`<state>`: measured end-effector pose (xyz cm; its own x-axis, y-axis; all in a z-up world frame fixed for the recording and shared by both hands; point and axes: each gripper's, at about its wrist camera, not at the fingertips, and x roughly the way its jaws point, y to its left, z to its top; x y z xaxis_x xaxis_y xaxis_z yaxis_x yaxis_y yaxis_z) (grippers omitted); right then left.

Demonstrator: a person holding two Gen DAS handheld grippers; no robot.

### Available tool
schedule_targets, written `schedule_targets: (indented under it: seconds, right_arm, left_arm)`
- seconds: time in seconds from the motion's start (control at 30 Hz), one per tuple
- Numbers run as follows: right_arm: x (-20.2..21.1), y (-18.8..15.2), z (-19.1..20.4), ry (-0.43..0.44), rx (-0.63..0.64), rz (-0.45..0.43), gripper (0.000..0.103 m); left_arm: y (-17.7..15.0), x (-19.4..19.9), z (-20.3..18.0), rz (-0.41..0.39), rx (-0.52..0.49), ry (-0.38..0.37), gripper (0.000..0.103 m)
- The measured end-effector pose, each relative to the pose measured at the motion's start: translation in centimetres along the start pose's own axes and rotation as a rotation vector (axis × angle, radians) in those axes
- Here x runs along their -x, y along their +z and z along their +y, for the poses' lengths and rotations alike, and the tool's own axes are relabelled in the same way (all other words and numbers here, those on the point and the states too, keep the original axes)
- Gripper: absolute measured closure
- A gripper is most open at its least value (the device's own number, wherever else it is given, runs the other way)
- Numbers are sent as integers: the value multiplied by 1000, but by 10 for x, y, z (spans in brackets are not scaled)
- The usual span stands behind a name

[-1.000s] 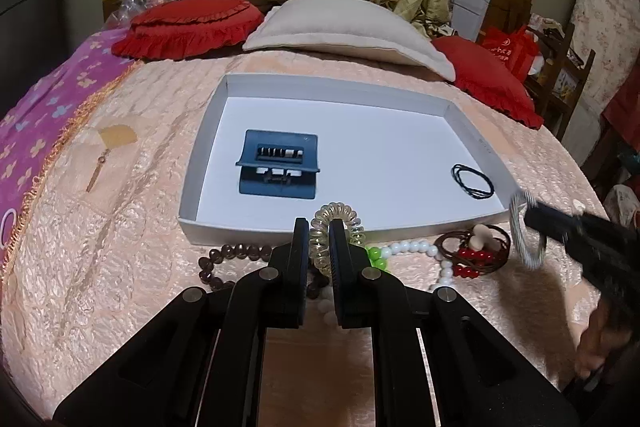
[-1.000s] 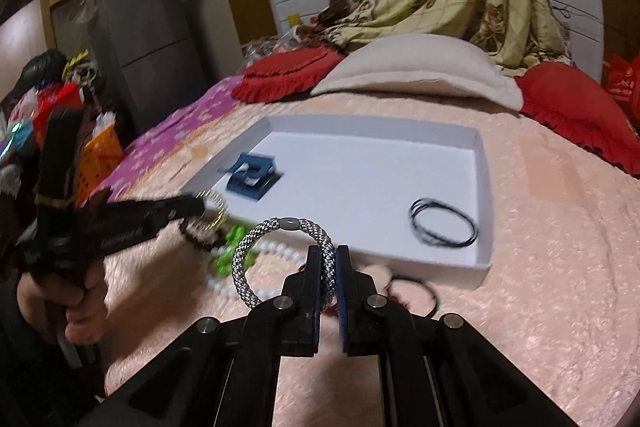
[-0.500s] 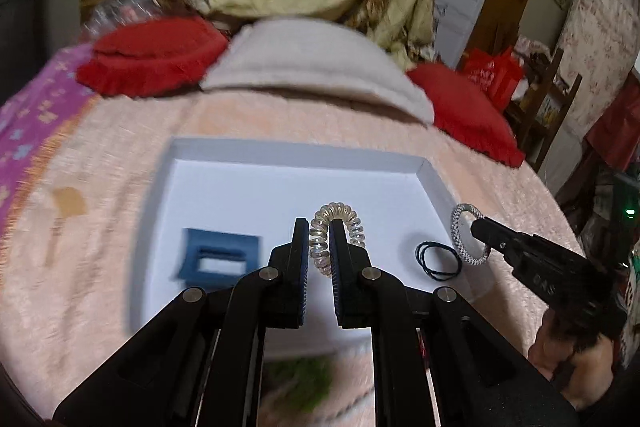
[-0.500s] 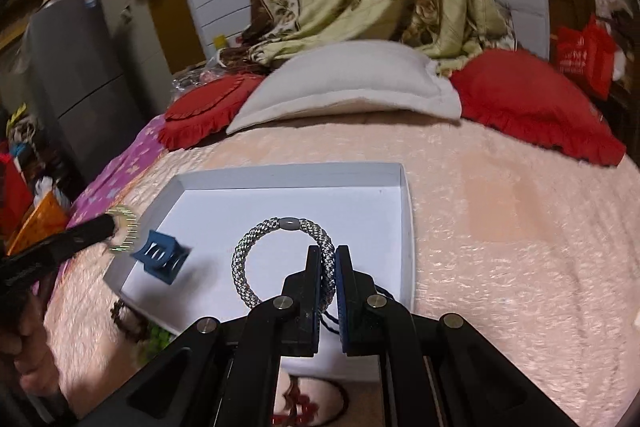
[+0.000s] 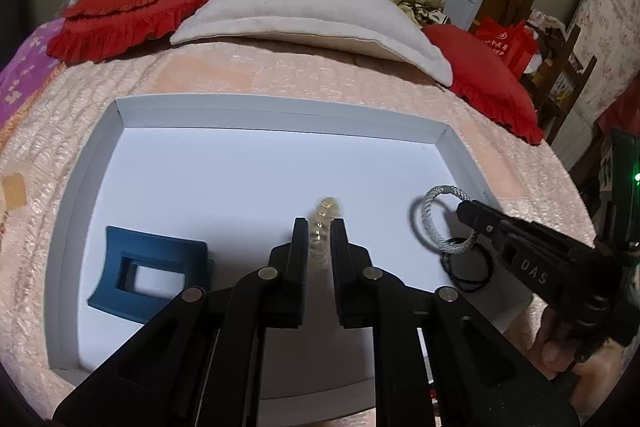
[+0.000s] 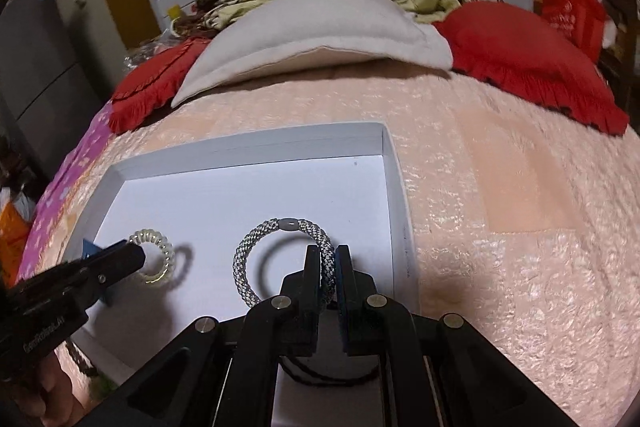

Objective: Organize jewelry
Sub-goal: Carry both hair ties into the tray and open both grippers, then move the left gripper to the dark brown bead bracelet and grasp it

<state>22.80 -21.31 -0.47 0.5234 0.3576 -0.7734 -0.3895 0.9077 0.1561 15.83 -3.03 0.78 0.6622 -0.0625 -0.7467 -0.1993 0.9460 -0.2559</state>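
A clear coil hair tie [image 5: 323, 227] sits pinched between the fingers of your left gripper [image 5: 319, 239], held above the floor of the white tray [image 5: 256, 107] near its middle. Just to its right, your right gripper [image 6: 328, 267] is clamped on a grey braided hair tie [image 6: 256, 243], which hangs upright over the tray's right half and throws a ring of shadow on the white floor. Below that tie, a thin black elastic [image 5: 466, 273] lies flat in the tray's near right corner. A blue claw clip [image 5: 148, 273] rests in the near left part of the tray. The tray sits on a peach bedspread [image 6: 500, 187]; whether either tie touches the floor is hard to judge. A cream pillow [image 5: 304, 15] and red cushions [image 5: 128, 11] lie beyond.
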Motion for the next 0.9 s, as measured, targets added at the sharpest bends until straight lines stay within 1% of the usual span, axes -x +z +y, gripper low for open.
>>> schedule_targets:
  seconds: [0.03,0.07,0.1,0.13,0.2,0.27,0.37,0.43,0.53,0.57,0.6,0.63,0.7,0.8,0.87,0.9]
  right_arm:
    - [1,0,0,-4,1,-5,91]
    - [2,0,1,-9,4,-15,85]
    - [4,0,2,-14,5,-27,65]
    - [8,-1,3,-20,9,-51,53]
    - [14,0,4,-28,15,-82,53]
    - [22,-2,2,-2,15,-102,53]
    - [34,-5,1,2,22,-121,53]
    - [46,-10,2,7,34,-140,53]
    - [65,-20,3,4,47,-164,53]
    - [75,-27,3,15,45,-171,53]
    - [80,-30,2,23,43,-175,53]
    - [91,-38,3,31,39,-185,53]
    - [106,-52,4,32,41,-198,53]
    - [119,-76,4,-23,47,-194,52]
    - [120,-92,-2,-45,32,-163,52]
    - [119,-99,-6,-49,21,-142,52]
  left_arm:
    - [0,1,0,0,-3,5,80]
    - [0,1,1,-2,-1,6,74]
    - [0,2,1,-7,3,7,65]
    - [0,3,2,-15,9,6,63]
    - [0,6,4,-23,13,3,63]
    - [0,8,6,-22,14,4,62]
    - [-1,13,11,-18,20,0,62]
    - [-2,22,15,-30,9,-9,62]
    - [-7,43,26,-65,-5,-2,62]
    - [-9,52,32,-79,-3,-3,62]
    - [-13,62,41,-89,5,-2,59]
    - [-17,71,49,-97,15,2,53]
    - [-29,90,68,-121,42,18,49]
    - [-47,108,90,-120,67,29,49]
    - [-61,115,101,-104,97,32,49]
    - [-69,117,105,-91,110,20,49]
